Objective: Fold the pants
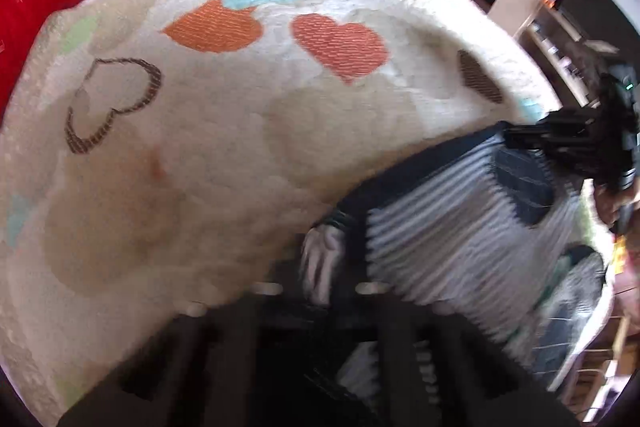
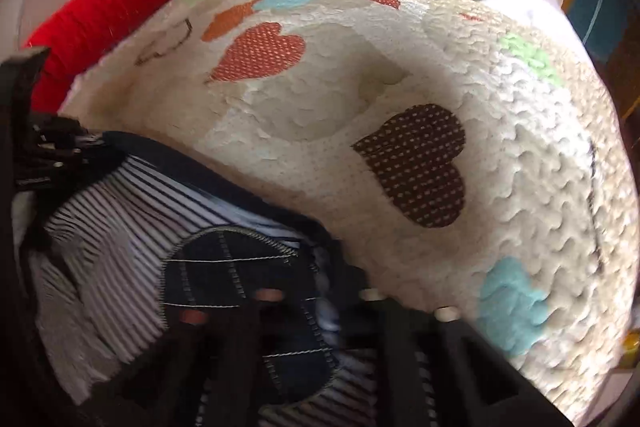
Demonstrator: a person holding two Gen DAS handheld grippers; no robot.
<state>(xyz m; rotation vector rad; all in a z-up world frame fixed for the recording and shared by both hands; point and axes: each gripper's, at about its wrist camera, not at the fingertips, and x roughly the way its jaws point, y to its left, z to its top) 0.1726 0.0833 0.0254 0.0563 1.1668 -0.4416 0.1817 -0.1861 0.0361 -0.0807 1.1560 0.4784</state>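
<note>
No text or label can be read.

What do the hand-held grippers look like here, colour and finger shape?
Both look black. Left hand-held gripper: two dark, blocky fingers with pale tip pieces. Right hand-held gripper: same build, slotted cut-outs in one finger, pale studs near the tips. Blur hides finer markings; no cables or sleeves visible.
</note>
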